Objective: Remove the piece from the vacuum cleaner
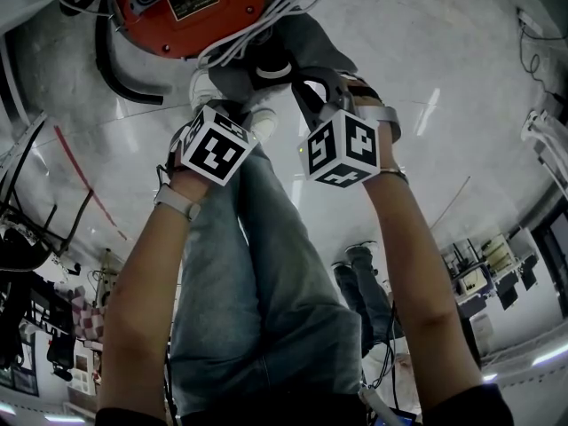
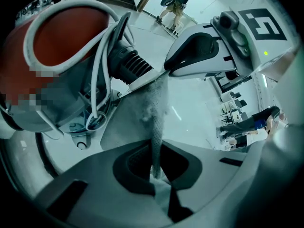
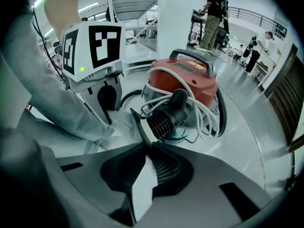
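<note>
Jaws nearly together, left gripper [image 2: 156,171] and right gripper [image 3: 145,151] each clamp the thin grey piece [image 2: 156,109] near the red vacuum cleaner [image 3: 190,83].

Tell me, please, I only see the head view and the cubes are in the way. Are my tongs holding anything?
Observer: Yes. The left tongs are shut on a grey cloth piece.
Operator: And the right ones?
Observer: The right tongs are shut on something thin and flat.
Operator: Is it the same thing?
Observer: It looks so. In the left gripper view the piece runs straight up to the right tongs.
</note>
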`<state>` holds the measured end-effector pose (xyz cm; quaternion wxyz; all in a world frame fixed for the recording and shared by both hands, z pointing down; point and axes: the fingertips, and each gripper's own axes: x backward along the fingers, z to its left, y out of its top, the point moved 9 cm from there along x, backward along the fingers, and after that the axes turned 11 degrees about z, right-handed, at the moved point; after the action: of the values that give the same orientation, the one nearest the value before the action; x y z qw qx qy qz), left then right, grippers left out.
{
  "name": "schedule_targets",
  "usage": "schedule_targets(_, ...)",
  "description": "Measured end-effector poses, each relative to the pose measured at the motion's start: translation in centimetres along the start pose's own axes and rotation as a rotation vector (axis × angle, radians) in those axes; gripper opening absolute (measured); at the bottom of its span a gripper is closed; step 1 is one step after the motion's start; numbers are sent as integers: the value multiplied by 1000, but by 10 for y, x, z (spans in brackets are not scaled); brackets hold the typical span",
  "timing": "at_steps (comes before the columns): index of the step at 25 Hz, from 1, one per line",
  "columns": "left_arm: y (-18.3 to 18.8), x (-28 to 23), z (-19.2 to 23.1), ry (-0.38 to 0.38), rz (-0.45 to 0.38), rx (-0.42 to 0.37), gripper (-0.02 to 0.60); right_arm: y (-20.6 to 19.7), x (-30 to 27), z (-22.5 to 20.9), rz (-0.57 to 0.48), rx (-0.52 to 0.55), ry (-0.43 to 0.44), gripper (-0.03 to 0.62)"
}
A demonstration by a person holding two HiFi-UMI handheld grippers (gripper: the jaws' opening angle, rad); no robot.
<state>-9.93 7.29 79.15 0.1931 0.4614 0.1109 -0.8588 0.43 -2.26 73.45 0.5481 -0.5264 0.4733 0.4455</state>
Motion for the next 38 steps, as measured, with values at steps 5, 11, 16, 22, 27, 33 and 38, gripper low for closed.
schedule_targets(5,2,-5,-6,-15,-7,12,31,-3,0,-1,1,10,-6,66)
schedule_targets(11,-7,-18,-8,-40,76,-10,31,-12,-8,12,51,54,45,62)
schedule_targets(16,-33,-39,-25,-67,157,-63,29,-43,-16,60,80,67,109,52)
schedule_targets(22,-44,-52,-49,-98,221,-151,31,-67,-11,94,101,-38,156,52)
schedule_targets(27,-43,-51,-59,-96,253,-231,31,-81,-1,108,104,-139,152,52)
schedule_targets(33,-39,-51,-75,-81,312,-341,31,-101,13,132,94,-281,122,51)
schedule_targets(38,-32,-45,-88,-53,335,-449,29,-111,31,153,84,-424,63,51)
